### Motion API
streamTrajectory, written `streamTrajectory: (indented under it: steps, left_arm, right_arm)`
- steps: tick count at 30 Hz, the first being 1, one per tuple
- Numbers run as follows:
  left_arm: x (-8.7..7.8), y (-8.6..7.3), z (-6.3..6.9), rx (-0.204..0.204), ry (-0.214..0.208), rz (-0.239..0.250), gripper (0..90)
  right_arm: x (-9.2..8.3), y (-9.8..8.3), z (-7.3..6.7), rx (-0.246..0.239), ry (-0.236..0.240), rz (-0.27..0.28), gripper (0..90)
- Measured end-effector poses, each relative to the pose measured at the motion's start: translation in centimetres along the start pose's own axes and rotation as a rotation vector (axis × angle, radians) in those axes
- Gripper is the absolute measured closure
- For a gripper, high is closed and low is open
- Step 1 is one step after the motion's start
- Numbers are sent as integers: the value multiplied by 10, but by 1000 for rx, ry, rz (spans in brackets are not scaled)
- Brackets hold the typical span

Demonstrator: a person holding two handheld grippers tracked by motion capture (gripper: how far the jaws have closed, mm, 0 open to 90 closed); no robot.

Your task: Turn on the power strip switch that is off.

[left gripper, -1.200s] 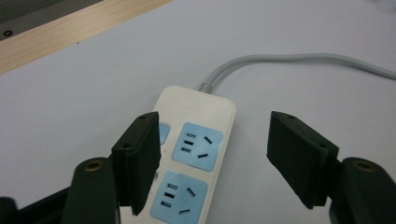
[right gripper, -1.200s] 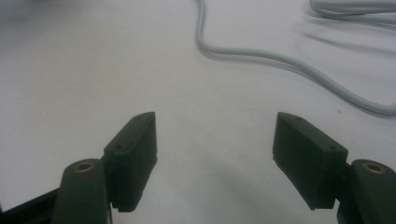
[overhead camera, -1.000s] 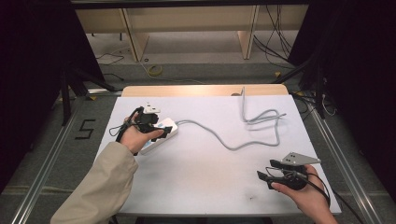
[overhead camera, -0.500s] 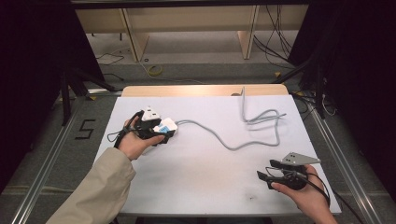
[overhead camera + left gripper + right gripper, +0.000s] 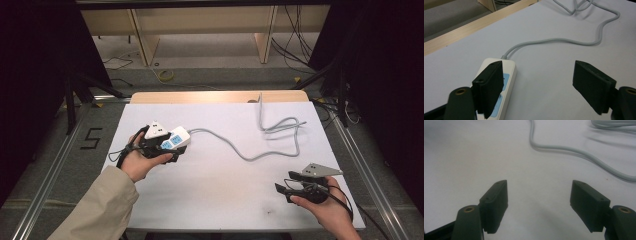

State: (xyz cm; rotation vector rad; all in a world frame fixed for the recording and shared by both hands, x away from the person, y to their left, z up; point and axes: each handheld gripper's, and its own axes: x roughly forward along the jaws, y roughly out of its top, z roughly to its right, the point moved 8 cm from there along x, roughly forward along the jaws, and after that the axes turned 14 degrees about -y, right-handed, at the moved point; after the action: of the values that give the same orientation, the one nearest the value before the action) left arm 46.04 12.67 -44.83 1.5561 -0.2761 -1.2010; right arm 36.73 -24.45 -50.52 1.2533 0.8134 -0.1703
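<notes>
A: Item one, left gripper?
B: At the table's left side. Jaws spread wide, having just been opening; bare table between them. Its left jaw overlaps the power strip in the left gripper view; contact cannot be told.

A: Power strip, location?
B: White, blue-labelled, lying flat at the left of the table, just beside that gripper. Its grey cable snakes right, towards the far edge.

A: Right gripper?
B: Near right corner, released, nothing grasped, well apart from the strip.
</notes>
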Motion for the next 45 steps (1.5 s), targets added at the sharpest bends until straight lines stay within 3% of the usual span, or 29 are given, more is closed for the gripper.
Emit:
streamTrajectory:
  steps: [14, 20, 33, 45]
  left_arm:
    - [-9, -19, 15, 8, -9, 26, 211]
    - [-13, -31, 19, 39, -14, 3, 194]
    - [-28, -59, 23, 47, 3, -11, 192]
    - [-20, -62, 32, 76, -6, -31, 192]
  right_arm:
    - [0, 0, -1, 0, 5, 0, 309]
    - [1, -1, -2, -3, 7, -4, 308]
    - [1, -1, -2, -3, 6, -5, 308]
    - [1, 0, -2, -9, 6, -2, 308]
